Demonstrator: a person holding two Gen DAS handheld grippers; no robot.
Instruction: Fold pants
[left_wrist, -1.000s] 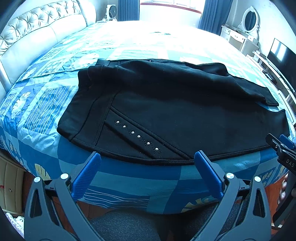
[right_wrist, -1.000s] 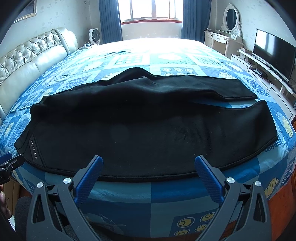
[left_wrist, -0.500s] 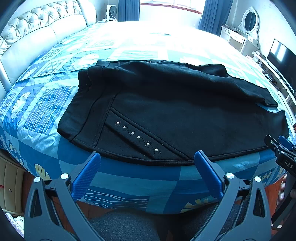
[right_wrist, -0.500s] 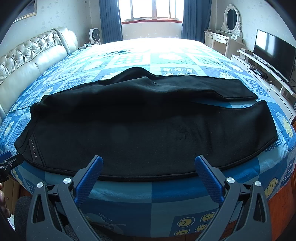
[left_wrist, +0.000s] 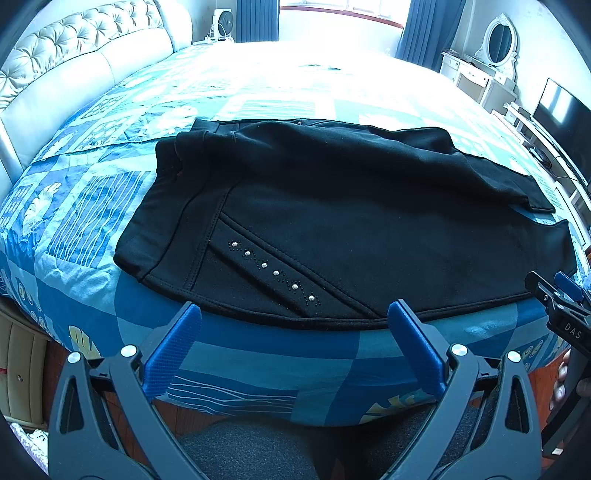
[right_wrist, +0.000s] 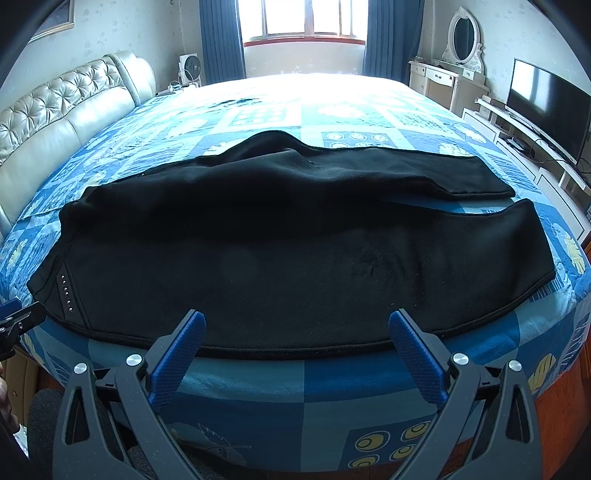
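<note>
Black pants lie flat across the near part of the bed, waistband at the left, both legs running right. A slanted pocket line with silver studs marks the near hip. My left gripper hovers open just short of the pants' near hem by the studs, holding nothing. In the right wrist view the pants fill the middle, and my right gripper is open at the near hem of the front leg, also empty. The two leg ends lie slightly apart at the right.
The bed carries a blue patterned quilt with free room behind the pants. A tufted headboard runs along the left. A dresser with mirror and a television stand at the right. The right gripper shows at the left view's edge.
Both grippers have drifted very slightly; the pants lie as before and both sets of jaws stay open.
</note>
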